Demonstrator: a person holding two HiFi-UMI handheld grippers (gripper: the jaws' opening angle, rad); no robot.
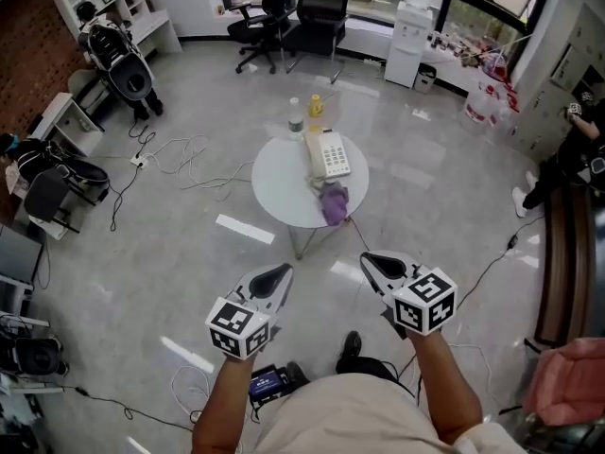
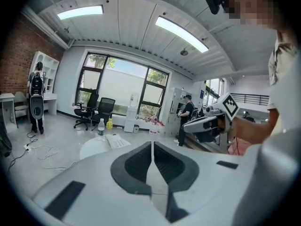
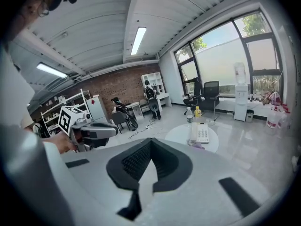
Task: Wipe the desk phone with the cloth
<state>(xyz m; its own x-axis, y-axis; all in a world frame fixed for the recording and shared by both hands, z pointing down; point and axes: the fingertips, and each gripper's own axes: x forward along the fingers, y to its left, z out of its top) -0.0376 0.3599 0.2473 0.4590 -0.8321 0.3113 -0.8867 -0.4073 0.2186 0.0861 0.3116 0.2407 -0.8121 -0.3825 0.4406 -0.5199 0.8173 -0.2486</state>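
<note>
— While the person stood well back from it, how many tables were there?

— One round white table [image 1: 284, 183], on the grey floor ahead of both grippers.

— And seats?

— Two black office chairs [image 1: 317, 12], beyond the table by the windows.

— How many grippers?

— Two, held low and side by side, well apart from the table. The left gripper [image 1: 279, 274] had its fingers pressed together with nothing between them. The right gripper [image 1: 371, 261] was the same, its fingers closed on nothing.

— And the things for the job?

— One white desk phone [image 1: 329, 154] lay flat on the table's right half, its long side running away from the person. One purple cloth [image 1: 334, 203] lay bunched just by the phone's near end, at the table's near edge. Neither gripper touched either.

— Anything smaller?

— Two bottles stood upright near the far rim, just beyond the phone. One was a clear water bottle [image 1: 295, 119] and one a yellow bottle [image 1: 316, 107], close beside each other.
</note>
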